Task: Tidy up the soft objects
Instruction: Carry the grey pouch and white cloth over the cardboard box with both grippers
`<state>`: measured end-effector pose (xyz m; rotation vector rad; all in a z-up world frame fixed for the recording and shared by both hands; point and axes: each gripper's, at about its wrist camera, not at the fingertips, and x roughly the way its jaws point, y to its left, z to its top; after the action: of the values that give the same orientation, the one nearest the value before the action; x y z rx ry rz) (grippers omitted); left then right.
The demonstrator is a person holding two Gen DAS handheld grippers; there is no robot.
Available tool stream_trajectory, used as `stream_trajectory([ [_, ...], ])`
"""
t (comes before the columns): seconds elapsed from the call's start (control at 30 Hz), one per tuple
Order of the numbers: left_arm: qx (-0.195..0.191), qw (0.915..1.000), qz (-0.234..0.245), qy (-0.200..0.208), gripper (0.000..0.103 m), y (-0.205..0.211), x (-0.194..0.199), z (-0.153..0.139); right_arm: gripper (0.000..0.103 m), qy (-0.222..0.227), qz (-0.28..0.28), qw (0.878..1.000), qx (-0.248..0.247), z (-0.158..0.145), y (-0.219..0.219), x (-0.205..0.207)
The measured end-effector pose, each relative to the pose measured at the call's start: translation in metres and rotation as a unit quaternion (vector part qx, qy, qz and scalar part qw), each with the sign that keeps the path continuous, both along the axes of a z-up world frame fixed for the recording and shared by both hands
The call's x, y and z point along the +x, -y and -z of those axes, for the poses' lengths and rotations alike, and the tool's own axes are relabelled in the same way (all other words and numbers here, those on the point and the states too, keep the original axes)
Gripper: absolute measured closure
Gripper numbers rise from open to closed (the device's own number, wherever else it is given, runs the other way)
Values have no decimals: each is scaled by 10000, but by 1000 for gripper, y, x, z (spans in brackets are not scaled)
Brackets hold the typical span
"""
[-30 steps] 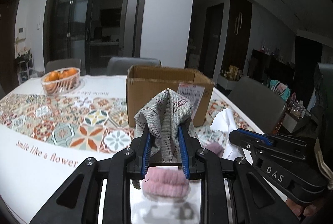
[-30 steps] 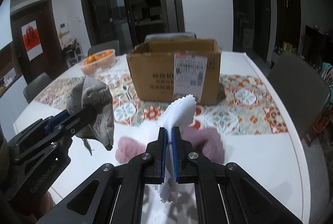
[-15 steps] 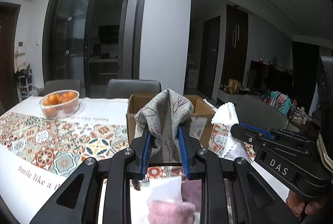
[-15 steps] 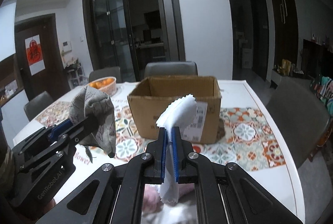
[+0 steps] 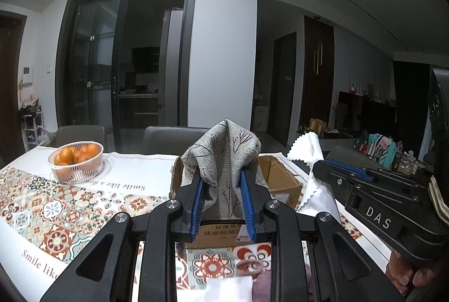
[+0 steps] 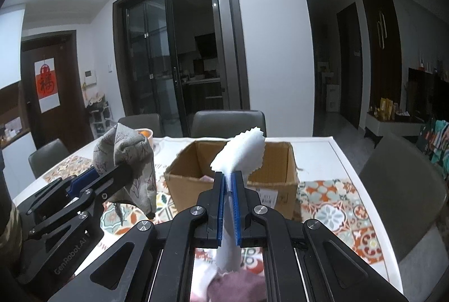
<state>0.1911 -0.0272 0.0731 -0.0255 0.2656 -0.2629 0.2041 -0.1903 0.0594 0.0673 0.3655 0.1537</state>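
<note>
The left gripper (image 5: 221,184) is clenched on a bunched grey woven cloth printed with thin branches (image 5: 224,150), whose folds rise above the blue pads and hang below them. The right gripper (image 6: 229,184) pinches a thin white cloth with zigzag-cut edges (image 6: 241,146); its jaws are nearly together with the fabric sandwiched between.

Both cloths are held above the white table with a patterned tile-print runner (image 5: 42,203), just in front of an open brown cardboard box (image 6: 280,161). In the left wrist view the grey cloth covers most of the box, leaving only the right wall and the lower front visible. A white mesh basket of oranges (image 5: 75,161) stands well to the left, and grey chairs (image 6: 228,122) line the far edge.

The right wrist view looks into the box, where something pinkish lies at the bottom, and shows a mauve fluffy item (image 6: 238,285) on the table beneath the gripper. The left wrist view alone shows the full basket.
</note>
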Motion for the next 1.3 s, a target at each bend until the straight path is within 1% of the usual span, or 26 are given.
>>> stream_trajectory([
  [0.43, 133, 9996, -59, 228, 77, 5, 50, -6, 96, 200, -26, 9998, 26, -11, 3, 47],
  [0.6, 130, 9996, -68, 223, 77, 7, 72, -4, 96, 238, -42, 9997, 28, -12, 4, 67],
  [0.77, 202, 9996, -38, 178, 77, 11, 95, 1, 96, 165, -47, 9998, 78, -7, 6, 87],
  [0.83, 225, 9997, -20, 136, 77, 14, 102, 5, 96, 100, -33, 9999, 69, -2, 8, 96],
  [1.1, 349, 9989, 56, -298, 77, 22, 138, 26, 96, -277, 9, 9996, 79, 14, 12, 129],
  [1.3, 430, 9968, 99, -666, 74, 28, 151, 45, 96, -632, 61, 9980, 67, 33, 18, 144],
])
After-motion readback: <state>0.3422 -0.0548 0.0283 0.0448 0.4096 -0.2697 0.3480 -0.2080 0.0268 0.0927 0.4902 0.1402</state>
